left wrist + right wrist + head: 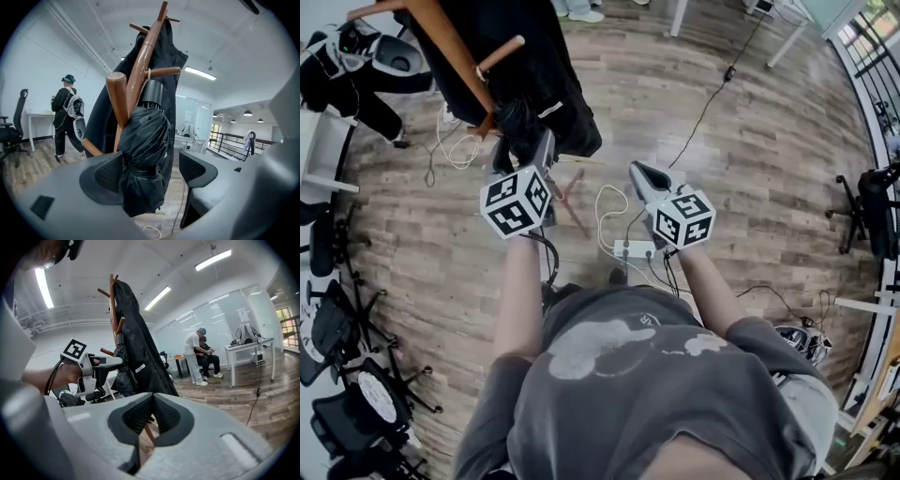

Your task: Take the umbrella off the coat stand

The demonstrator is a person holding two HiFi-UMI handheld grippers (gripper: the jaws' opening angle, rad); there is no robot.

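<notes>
A folded black umbrella (143, 140) hangs from a peg of the wooden coat stand (140, 61), beside a long black coat (174, 61). My left gripper (152, 164) is open wide around the umbrella's lower half. Its left pad lies against the fabric and its right pad stands apart. From the head view, the left gripper (546, 155) reaches under the coat stand (455, 47) to the umbrella (514, 122). My right gripper (645, 176) hovers to the right, away from the stand. In its own view, the right gripper (151, 399) is shut and holds nothing, and the coat stand (112, 301) stands ahead.
A power strip (633, 248) and loose cables lie on the wood floor near my feet. Office chairs (347, 375) crowd the lower left. A person with a backpack (65, 117) walks behind the stand. Two people (199, 357) are at a table, near a white desk (248, 350).
</notes>
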